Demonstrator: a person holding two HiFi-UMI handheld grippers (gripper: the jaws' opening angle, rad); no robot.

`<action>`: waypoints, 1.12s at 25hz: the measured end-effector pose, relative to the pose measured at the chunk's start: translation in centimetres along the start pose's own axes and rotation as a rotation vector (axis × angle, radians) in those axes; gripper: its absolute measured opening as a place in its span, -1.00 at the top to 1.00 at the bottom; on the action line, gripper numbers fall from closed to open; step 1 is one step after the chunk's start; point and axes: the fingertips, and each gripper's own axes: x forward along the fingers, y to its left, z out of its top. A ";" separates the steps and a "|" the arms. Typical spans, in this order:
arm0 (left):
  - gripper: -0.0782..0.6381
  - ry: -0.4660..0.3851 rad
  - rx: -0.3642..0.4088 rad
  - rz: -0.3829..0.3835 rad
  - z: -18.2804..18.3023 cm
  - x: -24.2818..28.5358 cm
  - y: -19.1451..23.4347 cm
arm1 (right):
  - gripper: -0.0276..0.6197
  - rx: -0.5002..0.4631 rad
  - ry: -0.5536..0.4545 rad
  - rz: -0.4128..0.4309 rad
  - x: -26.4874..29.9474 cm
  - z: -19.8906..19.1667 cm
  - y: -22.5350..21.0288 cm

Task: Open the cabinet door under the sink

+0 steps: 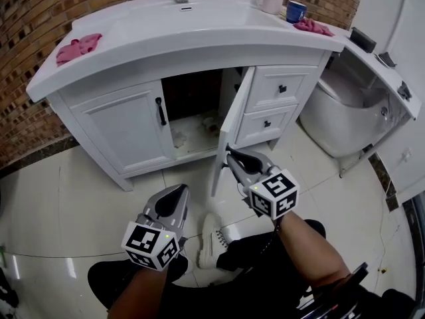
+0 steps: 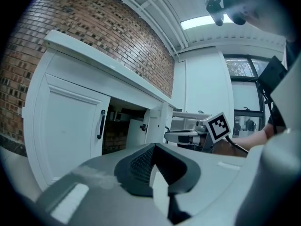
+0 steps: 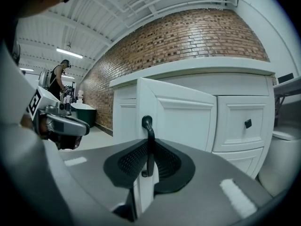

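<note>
My right claw is clamped on the black handle of the right cabinet door, which stands swung wide under the sink; the job looks near done. Left claw is shut and empty. The door's near edge crowds my shoe; drawers block the right, and there is open floor to the left.

Head view: looks steeply down from above onto vanity front and floor, with left gripper and right gripper low in frame. Left gripper view: sits low, faces up along own jaws toward closed door, well back. Right gripper view: sits low, tight against open door, handle between jaws. Shares cabinet front across all three; catches opposite gripper in each gripper view.
</note>
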 end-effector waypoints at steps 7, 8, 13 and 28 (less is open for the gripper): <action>0.77 0.019 0.013 -0.050 -0.2 1.4 -2.5 | 0.79 0.016 0.004 -0.077 -4.1 -0.9 -3.2; 0.77 0.016 0.012 -0.057 -0.1 1.6 -2.8 | 0.79 0.020 0.003 -0.090 -4.6 -1.0 -3.7; 0.77 0.019 0.002 -0.080 -0.4 2.9 -4.3 | 0.81 0.044 -0.007 -0.171 -7.1 -1.7 -6.4; 0.77 0.016 0.050 -0.141 0.1 5.2 -8.2 | 0.84 0.118 -0.012 -0.344 -11.2 -2.7 -13.1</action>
